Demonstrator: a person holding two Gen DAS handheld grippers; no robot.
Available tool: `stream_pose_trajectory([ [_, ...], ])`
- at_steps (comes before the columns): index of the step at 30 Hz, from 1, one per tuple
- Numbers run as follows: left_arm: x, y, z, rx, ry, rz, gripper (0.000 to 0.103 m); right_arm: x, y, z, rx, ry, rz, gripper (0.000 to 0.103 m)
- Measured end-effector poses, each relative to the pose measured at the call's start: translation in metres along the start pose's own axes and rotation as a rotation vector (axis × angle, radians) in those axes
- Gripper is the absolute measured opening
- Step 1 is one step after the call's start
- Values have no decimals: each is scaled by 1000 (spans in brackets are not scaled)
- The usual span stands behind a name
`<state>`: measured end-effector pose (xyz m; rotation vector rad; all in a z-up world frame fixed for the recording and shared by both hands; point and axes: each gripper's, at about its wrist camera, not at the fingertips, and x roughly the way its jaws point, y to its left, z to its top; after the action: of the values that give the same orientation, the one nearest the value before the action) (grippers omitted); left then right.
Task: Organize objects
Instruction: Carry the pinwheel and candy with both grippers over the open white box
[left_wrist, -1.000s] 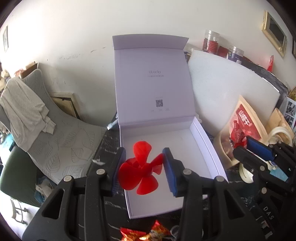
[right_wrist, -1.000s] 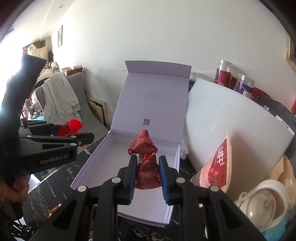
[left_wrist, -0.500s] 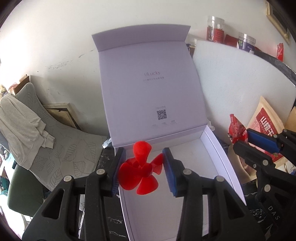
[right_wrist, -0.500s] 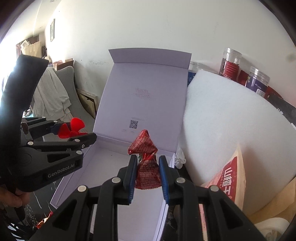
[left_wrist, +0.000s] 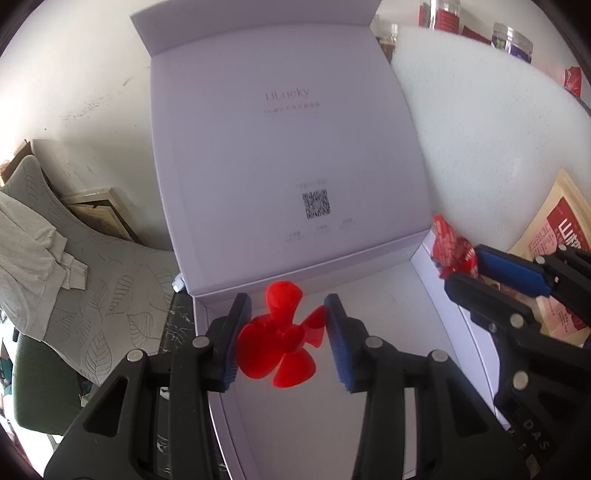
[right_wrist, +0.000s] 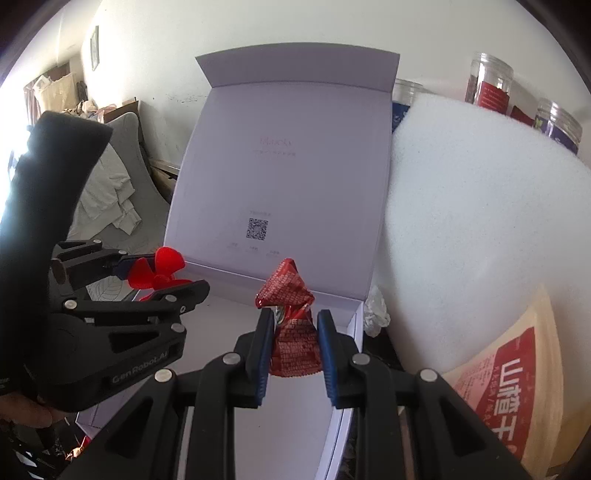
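Now your left gripper (left_wrist: 286, 341) clamps a red plastic propeller (left_wrist: 282, 341) above the open white box (left_wrist: 369, 406), near its upright lid (left_wrist: 288, 155), while your right gripper (right_wrist: 293, 349) pinches a red snack packet (right_wrist: 293, 332) over the box's right side.

Propeller (left_wrist: 282, 338) sits between my left fingers (left_wrist: 236, 341), above the box (left_wrist: 436, 310) tray. Packet (right_wrist: 293, 332) between my right fingers (right_wrist: 327, 356), also over the tray. Lid (left_wrist: 280, 155) stands upright beyond both; foam sheet (right_wrist: 461, 229) right of it.
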<state>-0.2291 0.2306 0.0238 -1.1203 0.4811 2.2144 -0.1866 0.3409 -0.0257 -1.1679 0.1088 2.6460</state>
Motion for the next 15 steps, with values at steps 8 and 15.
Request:
stream_pose_trajectory([
  [8,26,-2,0,3,48,-7,40,29,-3,-2,-12,52,-5,23],
  [15,42,-8,1,12,77,-8,40,48,-2,-8,-13,103,-14,24],
])
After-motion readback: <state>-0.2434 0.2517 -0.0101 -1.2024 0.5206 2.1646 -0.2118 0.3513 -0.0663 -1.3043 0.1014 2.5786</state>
